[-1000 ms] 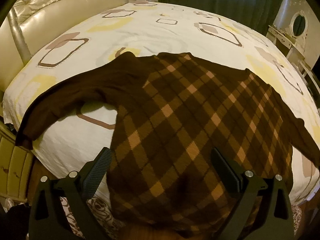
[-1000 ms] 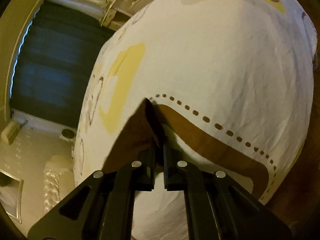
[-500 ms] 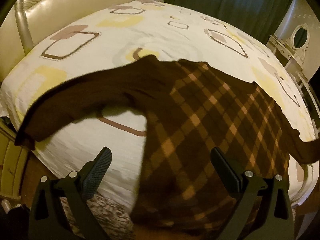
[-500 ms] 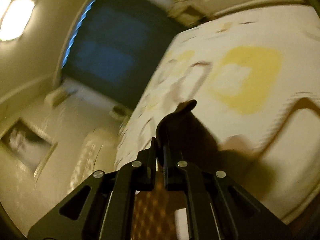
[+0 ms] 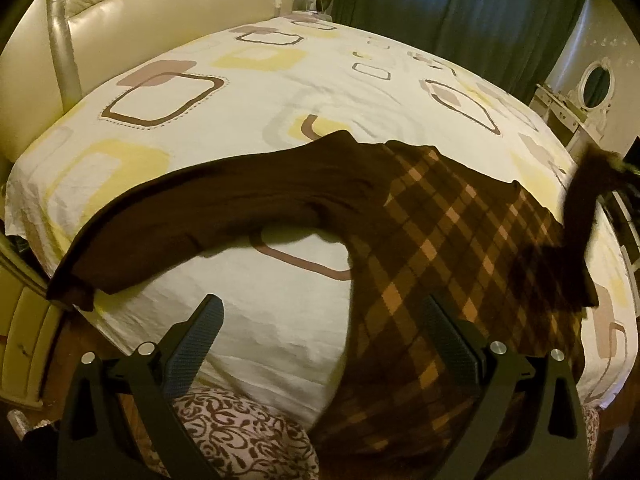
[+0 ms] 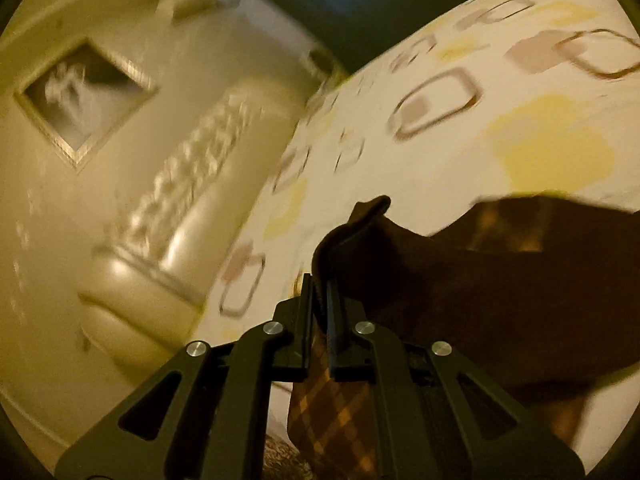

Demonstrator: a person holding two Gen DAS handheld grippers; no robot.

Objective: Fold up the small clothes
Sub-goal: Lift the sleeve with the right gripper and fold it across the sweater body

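Observation:
A brown sweater (image 5: 448,248) with an orange diamond pattern lies spread on the bed (image 5: 248,92), its hem hanging over the near edge. One plain brown sleeve (image 5: 192,224) stretches left to the bed's corner. The other sleeve (image 5: 580,216) is lifted off the bed at the right and rises over the body. My right gripper (image 6: 319,292) is shut on that sleeve's cuff (image 6: 360,224), and the fabric drapes away to the right. My left gripper (image 5: 320,324) stands open above the near edge, with nothing between its fingers; the sweater's body lies under its right finger.
A padded cream headboard (image 5: 132,24) stands at the left end of the bed. Dark curtains (image 5: 460,8) hang behind, and a white dresser with an oval mirror (image 5: 596,84) stands at the right. A patterned rug (image 5: 240,436) lies below the near edge.
My right gripper has swung up and across with the sleeve cuff in it, lifting that sleeve off the bed. The left gripper has drifted left, so the sweater now sits right of it.

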